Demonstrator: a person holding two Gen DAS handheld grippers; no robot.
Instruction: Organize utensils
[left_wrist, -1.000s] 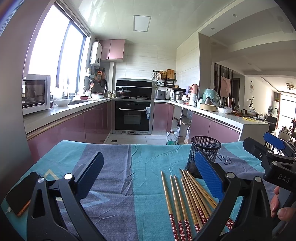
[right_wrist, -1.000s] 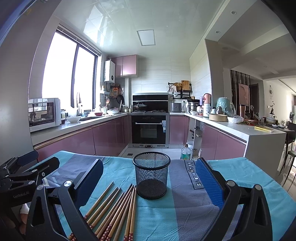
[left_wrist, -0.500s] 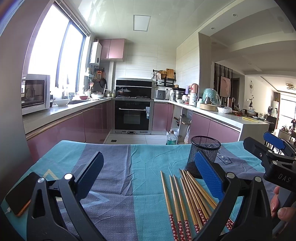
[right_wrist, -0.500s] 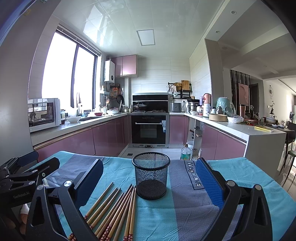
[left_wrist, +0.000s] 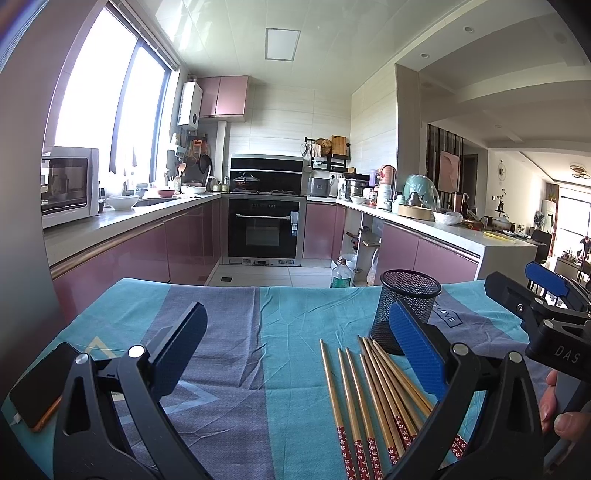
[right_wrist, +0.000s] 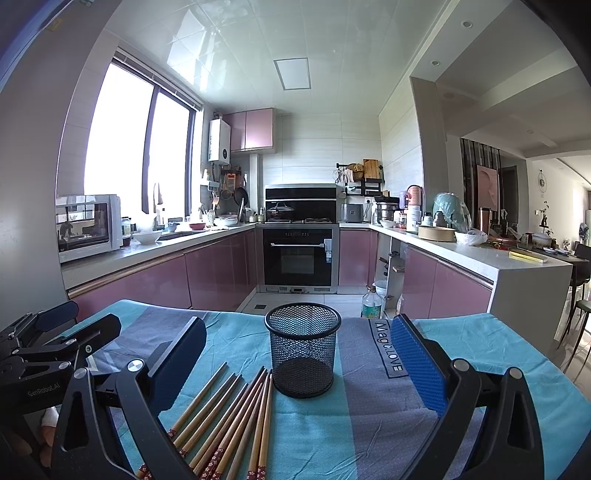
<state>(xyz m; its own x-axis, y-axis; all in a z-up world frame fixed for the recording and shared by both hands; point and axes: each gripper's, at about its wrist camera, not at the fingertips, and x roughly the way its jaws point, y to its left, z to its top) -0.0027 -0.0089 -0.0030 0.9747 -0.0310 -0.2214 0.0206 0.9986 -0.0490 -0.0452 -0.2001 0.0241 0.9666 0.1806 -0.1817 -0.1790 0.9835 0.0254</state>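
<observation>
Several wooden chopsticks (left_wrist: 373, 395) with red patterned ends lie side by side on the blue and grey tablecloth (left_wrist: 280, 332). They show in the right wrist view (right_wrist: 229, 417) too. An empty black mesh cup (right_wrist: 302, 354) stands upright just behind them, also in the left wrist view (left_wrist: 408, 306). My left gripper (left_wrist: 295, 350) is open and empty, held above the cloth left of the chopsticks. My right gripper (right_wrist: 298, 363) is open and empty, facing the cup, with the chopsticks below its left finger (right_wrist: 177, 356).
A phone (left_wrist: 37, 384) lies at the table's left edge. The right gripper shows at the right of the left wrist view (left_wrist: 543, 314); the left gripper shows at the left of the right wrist view (right_wrist: 48, 354). Kitchen counters and an oven (right_wrist: 299, 254) stand beyond the table.
</observation>
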